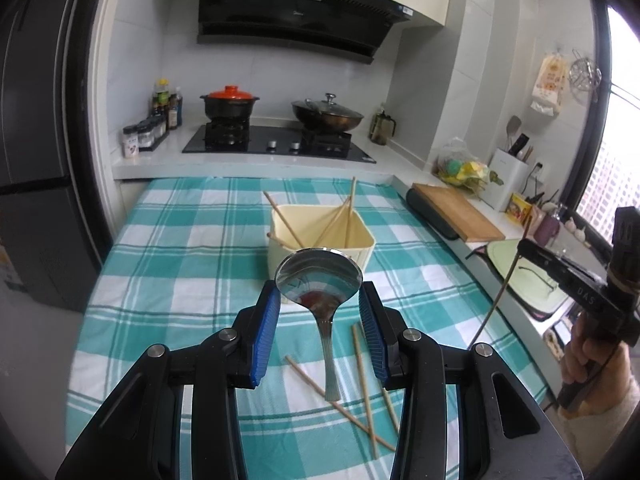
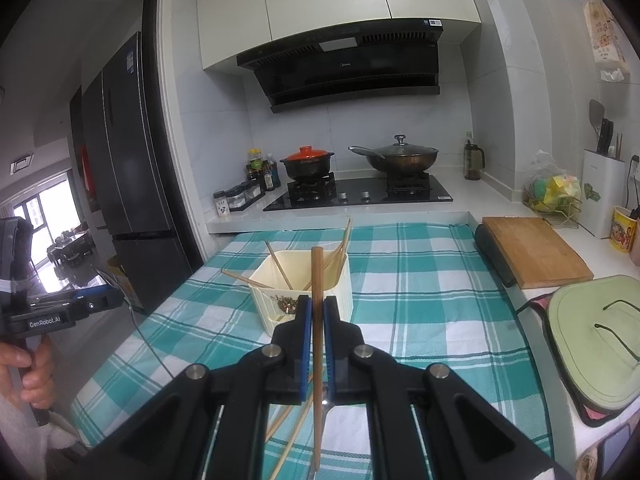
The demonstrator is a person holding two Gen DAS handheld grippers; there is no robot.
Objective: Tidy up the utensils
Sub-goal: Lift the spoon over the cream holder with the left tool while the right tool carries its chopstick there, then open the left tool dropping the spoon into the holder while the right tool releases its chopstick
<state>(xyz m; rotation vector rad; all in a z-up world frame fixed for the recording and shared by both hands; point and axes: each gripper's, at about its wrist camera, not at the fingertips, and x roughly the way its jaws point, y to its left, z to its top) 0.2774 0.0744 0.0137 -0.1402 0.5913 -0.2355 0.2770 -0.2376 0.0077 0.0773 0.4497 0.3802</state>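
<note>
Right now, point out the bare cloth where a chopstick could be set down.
Free: plaid tablecloth between cream holder and cutting board; also left of the holder. Crowded: near edge, where loose chopsticks cross the spoon.

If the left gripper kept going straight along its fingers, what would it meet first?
The spoon: its bowl sits between the open left gripper fingers, handle resting on the checked cloth. Just beyond stands the cream container holding chopsticks; the depth between the two is hard to judge.
</note>
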